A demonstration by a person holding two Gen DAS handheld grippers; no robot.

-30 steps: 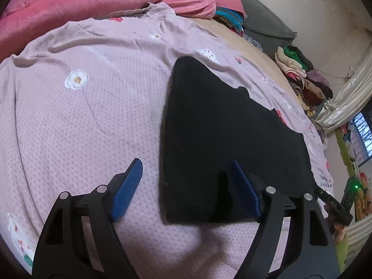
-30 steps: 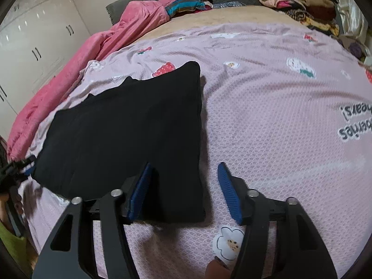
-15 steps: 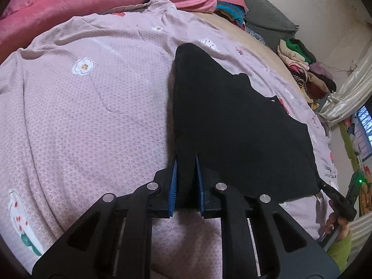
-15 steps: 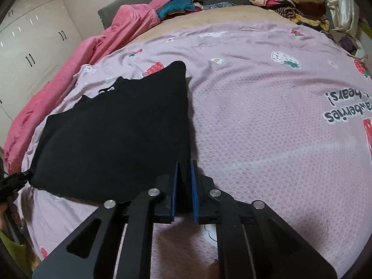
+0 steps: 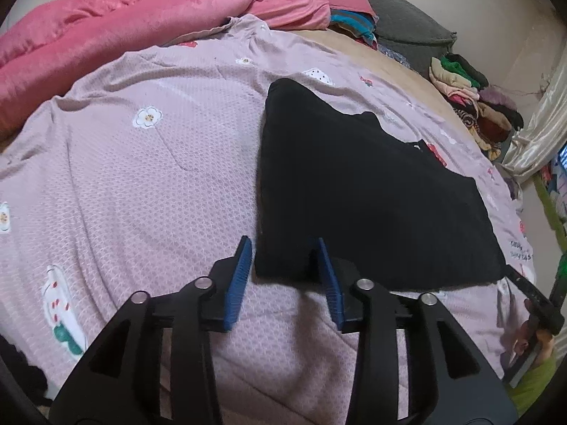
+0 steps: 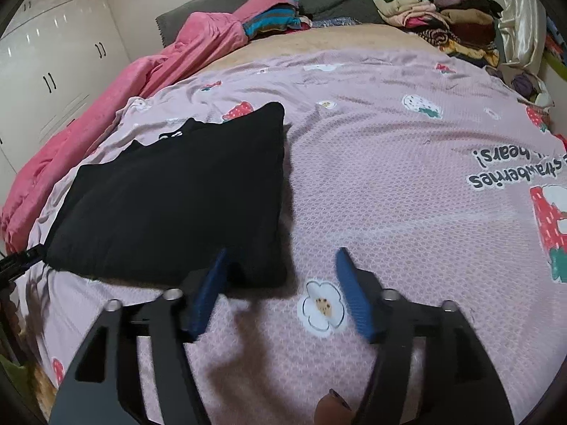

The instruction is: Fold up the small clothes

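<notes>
opening, left gripper (image 5: 283, 276) with blue pads (image 5: 238, 283) a modest way apart, near left corner of the black garment (image 5: 354, 191) lying between them, no pad pressing on the cloth. opening too, right gripper (image 6: 283, 290), pads (image 6: 354, 297) spread wider, near right corner of the black garment (image 6: 170, 205) just inside the left pad, bare pink sheet (image 6: 389, 184) and a printed white flower (image 6: 321, 305) filling the rest of the gap. nothing gripped by either.

lying flat and folded on the pink sheet (image 5: 141, 191), one black garment, near edge toward both grippers, a small white print at its far neckline.

counted: two grippers, four blue pads, one black garment, one pink blanket (image 5: 124, 28) bunched along the far left of the bed, one heap of mixed clothes (image 5: 471, 99) at the far right corner.

seen only from the left wrist: the other gripper's black tip (image 5: 531, 297) at the right edge, with a hand (image 5: 531, 340) behind it, and a pale curtain (image 5: 538, 120). seen only from the right wrist: white wardrobe doors (image 6: 53, 56) with dark handles, printed lettering (image 6: 510, 166) on the sheet, a fingertip (image 6: 331, 407) at the bottom edge.
</notes>
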